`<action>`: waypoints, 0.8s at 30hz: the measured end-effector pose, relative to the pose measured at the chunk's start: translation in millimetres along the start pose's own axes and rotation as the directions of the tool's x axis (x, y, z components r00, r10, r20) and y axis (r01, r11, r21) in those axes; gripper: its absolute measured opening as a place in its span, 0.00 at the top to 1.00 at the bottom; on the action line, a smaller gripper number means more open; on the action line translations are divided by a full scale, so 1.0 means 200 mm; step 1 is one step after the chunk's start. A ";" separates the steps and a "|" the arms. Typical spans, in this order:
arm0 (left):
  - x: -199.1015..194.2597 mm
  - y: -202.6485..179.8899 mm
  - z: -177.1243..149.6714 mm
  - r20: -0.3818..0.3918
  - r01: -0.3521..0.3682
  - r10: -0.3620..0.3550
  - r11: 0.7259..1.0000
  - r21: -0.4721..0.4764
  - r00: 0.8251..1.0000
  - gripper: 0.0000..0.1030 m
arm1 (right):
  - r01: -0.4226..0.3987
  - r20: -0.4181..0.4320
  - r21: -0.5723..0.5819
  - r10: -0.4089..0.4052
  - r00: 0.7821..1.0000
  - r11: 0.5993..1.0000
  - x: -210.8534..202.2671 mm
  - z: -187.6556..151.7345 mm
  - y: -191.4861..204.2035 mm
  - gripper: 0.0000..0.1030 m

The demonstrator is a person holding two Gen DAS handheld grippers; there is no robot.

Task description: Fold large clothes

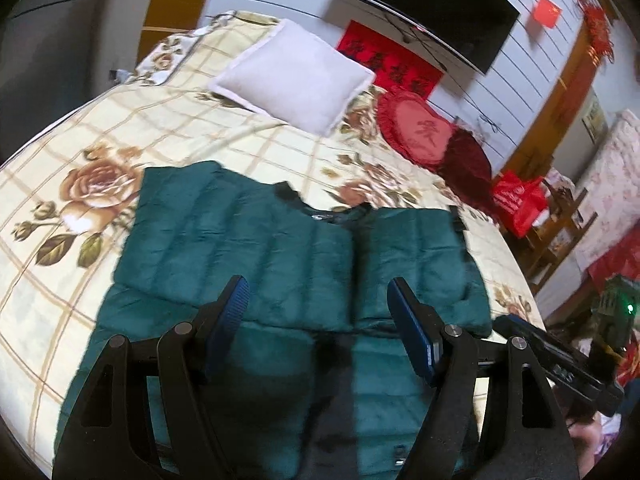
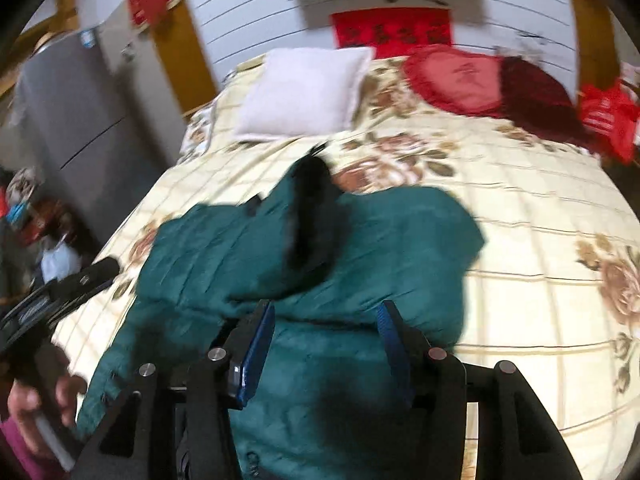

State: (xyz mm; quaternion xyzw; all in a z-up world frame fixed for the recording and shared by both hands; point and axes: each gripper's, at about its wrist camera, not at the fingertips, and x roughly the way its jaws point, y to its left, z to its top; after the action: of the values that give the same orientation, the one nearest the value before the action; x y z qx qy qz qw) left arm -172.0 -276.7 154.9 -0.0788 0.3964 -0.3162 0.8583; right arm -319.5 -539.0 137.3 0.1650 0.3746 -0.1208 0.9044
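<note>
A dark green padded jacket (image 1: pixel 240 240) lies spread on the floral quilt (image 1: pixel 100 120), its black collar (image 1: pixel 320 212) towards the pillows and its sides laid inwards. My left gripper (image 1: pixel 318 284) hovers over the jacket's middle, open, with nothing between its blue pads (image 1: pixel 230 312). In the right wrist view the jacket (image 2: pixel 380 240) is blurred, and a flap with black lining (image 2: pixel 312 220) stands up on it. My right gripper (image 2: pixel 326 306) is open just above the green cloth, gripping nothing. The right gripper's body (image 1: pixel 560 364) shows at the left view's right edge. A hand (image 2: pixel 36 404) holds the left gripper's body (image 2: pixel 60 292).
A white pillow (image 1: pixel 292 76), a red heart cushion (image 1: pixel 420 128) and a dark red cushion (image 1: pixel 468 160) lie at the bed's head. A black screen (image 1: pixel 432 4) hangs on the wall above. A red bag (image 1: pixel 520 200) and a wooden stand are beside the bed. A grey cabinet (image 2: pixel 80 120) stands on the other side.
</note>
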 end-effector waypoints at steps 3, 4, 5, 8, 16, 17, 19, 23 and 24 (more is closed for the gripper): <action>0.02 -0.09 0.00 -0.023 0.003 -0.003 0.999 0.038 1.000 0.30 | 0.115 0.015 -0.032 -0.115 0.993 0.993 0.05 0.05 -0.01 0.50; 0.02 -0.10 -0.01 -0.023 -0.002 0.003 0.999 0.042 1.000 0.30 | 0.141 0.007 -0.045 -0.140 0.990 0.989 0.08 0.06 -0.01 0.50; 0.01 -0.11 -0.01 -0.022 -0.007 0.008 0.999 0.046 1.000 0.30 | 0.160 -0.009 -0.055 -0.161 0.987 0.986 0.14 0.09 0.00 0.50; -0.01 -0.08 -0.01 -0.025 -0.016 0.018 0.999 0.047 1.000 0.30 | 0.150 -0.042 -0.039 -0.151 0.988 0.988 0.27 0.13 0.01 0.50; -0.07 0.15 0.05 -0.004 -0.079 0.079 0.997 -0.022 0.997 0.30 | -0.191 -0.068 0.011 0.191 0.979 0.982 0.39 0.15 0.20 0.50; -0.07 0.17 0.05 0.001 -0.078 0.078 0.996 -0.042 0.997 0.30 | -0.213 -0.071 0.009 0.213 0.974 0.977 0.40 0.15 0.22 0.50; -0.08 0.20 0.06 0.005 -0.076 0.077 0.995 -0.067 0.997 0.30 | -0.211 -0.078 -0.010 0.209 0.975 0.978 0.41 0.13 0.27 0.50; -0.03 0.21 0.05 -0.016 -0.069 0.068 0.995 -0.071 0.998 0.30 | -0.219 -0.077 0.021 0.220 0.972 0.975 0.39 0.12 0.23 0.49; -0.01 0.21 0.05 -0.025 -0.060 0.059 0.995 -0.081 0.998 0.30 | -0.243 -0.068 0.033 0.245 0.967 0.969 0.37 0.12 0.22 0.48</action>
State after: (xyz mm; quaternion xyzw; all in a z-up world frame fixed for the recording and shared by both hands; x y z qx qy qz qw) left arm -145.7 -242.3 146.5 -0.0986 0.4207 -0.2747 0.8589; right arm -238.0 -514.4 108.9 0.2250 0.3822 -0.0072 0.8963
